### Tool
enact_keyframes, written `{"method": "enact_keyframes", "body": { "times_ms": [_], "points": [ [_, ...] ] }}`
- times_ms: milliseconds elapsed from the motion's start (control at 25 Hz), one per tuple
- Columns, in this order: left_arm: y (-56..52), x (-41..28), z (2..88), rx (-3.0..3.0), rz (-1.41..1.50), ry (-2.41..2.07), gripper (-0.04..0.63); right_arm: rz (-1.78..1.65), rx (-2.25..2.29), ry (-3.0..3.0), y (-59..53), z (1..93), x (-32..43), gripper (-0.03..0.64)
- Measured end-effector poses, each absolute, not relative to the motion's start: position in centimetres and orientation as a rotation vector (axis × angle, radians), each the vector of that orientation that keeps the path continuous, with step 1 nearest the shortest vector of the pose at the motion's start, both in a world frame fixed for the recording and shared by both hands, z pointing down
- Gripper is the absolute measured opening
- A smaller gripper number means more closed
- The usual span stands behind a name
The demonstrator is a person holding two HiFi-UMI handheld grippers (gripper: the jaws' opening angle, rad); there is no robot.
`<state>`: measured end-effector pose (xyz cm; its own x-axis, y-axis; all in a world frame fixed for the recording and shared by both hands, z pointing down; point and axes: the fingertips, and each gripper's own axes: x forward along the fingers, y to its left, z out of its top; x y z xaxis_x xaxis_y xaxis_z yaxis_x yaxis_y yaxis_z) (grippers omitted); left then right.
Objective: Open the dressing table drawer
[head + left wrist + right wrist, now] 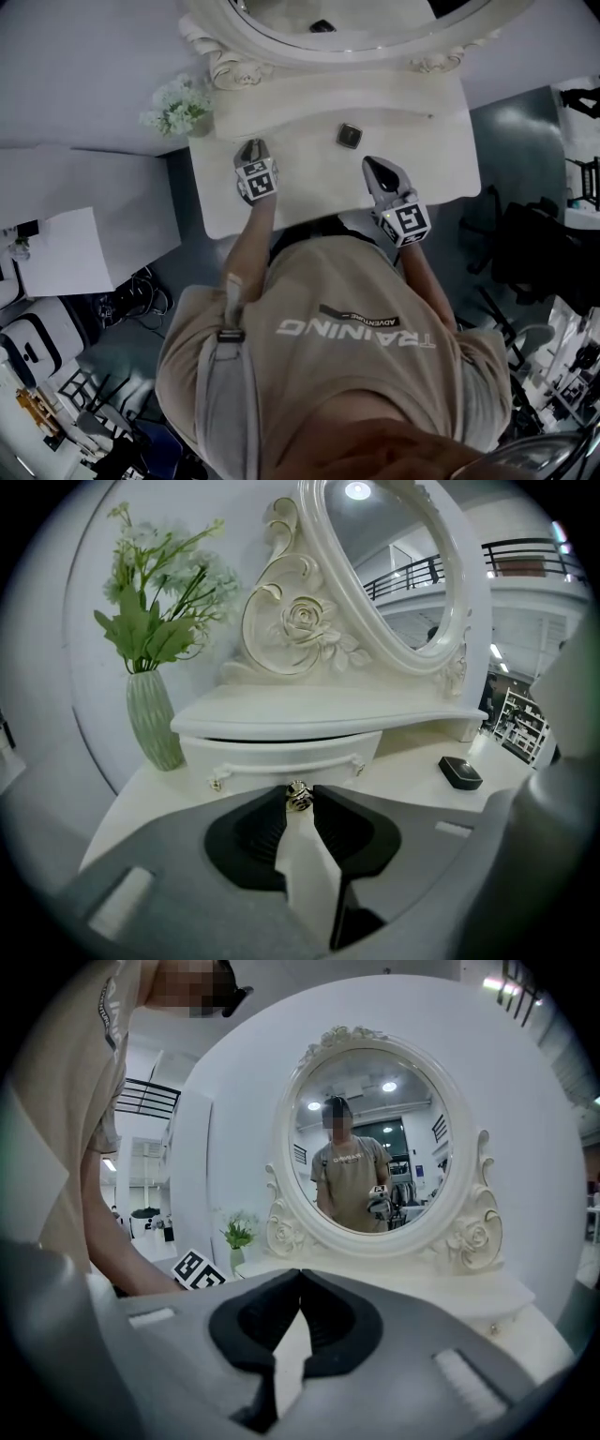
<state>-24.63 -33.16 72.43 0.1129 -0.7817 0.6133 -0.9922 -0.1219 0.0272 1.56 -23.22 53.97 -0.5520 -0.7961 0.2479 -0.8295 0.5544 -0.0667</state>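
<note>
While left gripper [299, 792] pinches drawer knob [298, 801] (metallic), right gripper [300, 1273] closed.

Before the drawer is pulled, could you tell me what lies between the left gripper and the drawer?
Only a metal knob, caught at the left gripper's jaw tips before the drawer; the left gripper view shows it.

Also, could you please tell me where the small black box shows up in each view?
Head view: small black box upper centre, on the white tabletop, in front of the oval mirror.
Left gripper view: at the right, on the tabletop, right of the drawer.
Right gripper view: not in it.
Shared landmark: the oval mirror, in all three views.
</note>
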Motion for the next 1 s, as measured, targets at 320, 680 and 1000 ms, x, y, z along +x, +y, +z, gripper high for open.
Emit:
{"method": "enact_keyframes", "body": {
  "times_ms": [320, 680, 1000],
  "points": [
    [-30.4, -24.2, 72.4, 1.970, 0.678, -1.703, 0.098, 0.248, 1.351, -2.619, -23.5, 53.6, 1.5, 0.004],
    [-29.1, -24.0, 72.5, 1.950, 0.693, -1.700, 0.100, 0.284, 1.263, -2.642, -23.4, 54.2, 0.8, 0.005],
    [-27.6, -24.3, 70.5, 1.988, 0.673, -1.724, 0.124, 0.272, 1.148, -2.695, -24.4, 53.8, -1.2, 0.004]
  ]
}}
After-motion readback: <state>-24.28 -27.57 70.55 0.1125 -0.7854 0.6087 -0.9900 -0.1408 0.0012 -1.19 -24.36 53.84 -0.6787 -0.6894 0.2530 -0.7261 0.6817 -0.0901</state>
